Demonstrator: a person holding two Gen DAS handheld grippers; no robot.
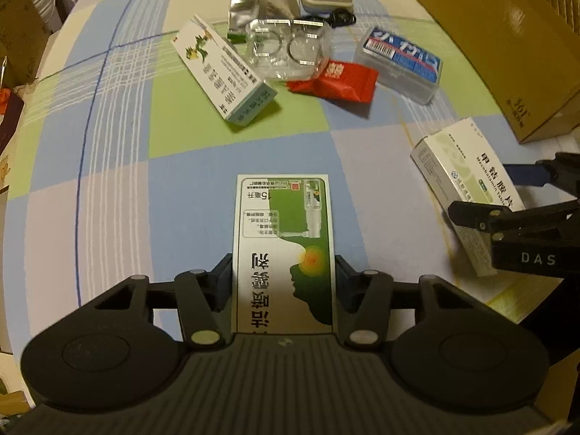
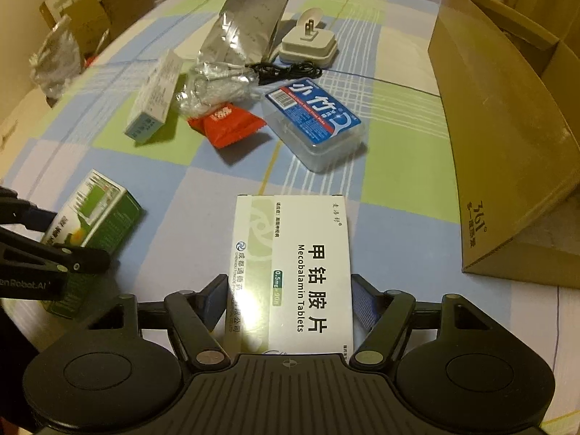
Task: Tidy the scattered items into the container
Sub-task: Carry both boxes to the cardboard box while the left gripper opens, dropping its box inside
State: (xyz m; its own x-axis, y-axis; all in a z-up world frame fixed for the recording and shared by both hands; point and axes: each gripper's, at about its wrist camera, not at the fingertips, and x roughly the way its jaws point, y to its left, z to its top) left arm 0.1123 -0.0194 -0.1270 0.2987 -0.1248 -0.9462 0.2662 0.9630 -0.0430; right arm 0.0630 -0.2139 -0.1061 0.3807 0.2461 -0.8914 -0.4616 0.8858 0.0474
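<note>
Two boxes are gripped. The green throat-spray box is clamped by the left gripper. The Mecobalamin Tablets box is clamped by the right gripper.

White box: "Mecobalamin Tablets", "0.5mg". Cardboard box: "361°". Gripper: "DAS".

Glossy card tablet box, matt checked cloth, crinkly foil pouch, clear plastic case.
</note>
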